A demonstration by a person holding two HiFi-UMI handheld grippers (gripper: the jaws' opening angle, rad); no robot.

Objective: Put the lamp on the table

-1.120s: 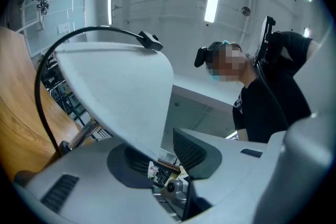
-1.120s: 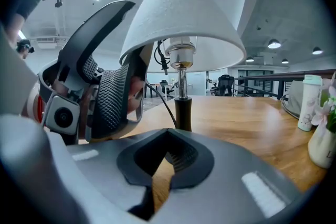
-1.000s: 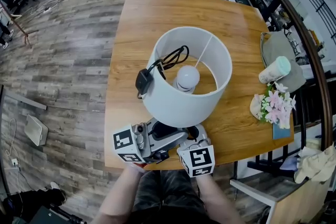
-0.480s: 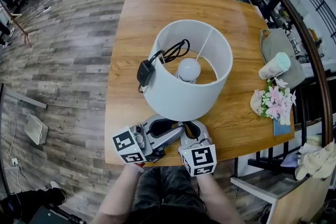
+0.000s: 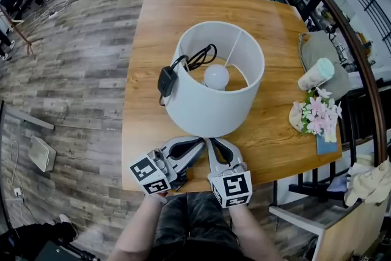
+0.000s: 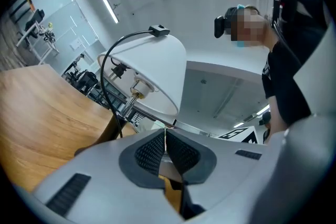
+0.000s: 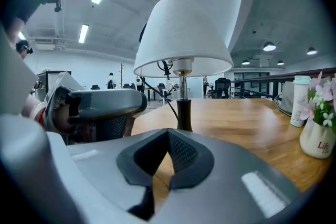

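Observation:
A lamp with a white drum shade stands upright on the round wooden table. Its bulb shows inside the shade, and its black cord and plug hang over the rim. In the right gripper view the lamp rises on its dark stem just ahead. My left gripper is at the table's front edge, clear of the lamp, its jaws closing with nothing between them. Beside it, my right gripper is shut and empty. The left gripper view looks up at the shade.
At the table's right edge are a grey bag, a pale cup and a small vase of pink and white flowers. The table's front edge runs under both grippers. Office chairs and desks stand farther off on the wood floor.
The shade has gone from tilted to upright. Both grippers have drawn back from under the shade toward the front edge. The left gripper's jaws have come together.

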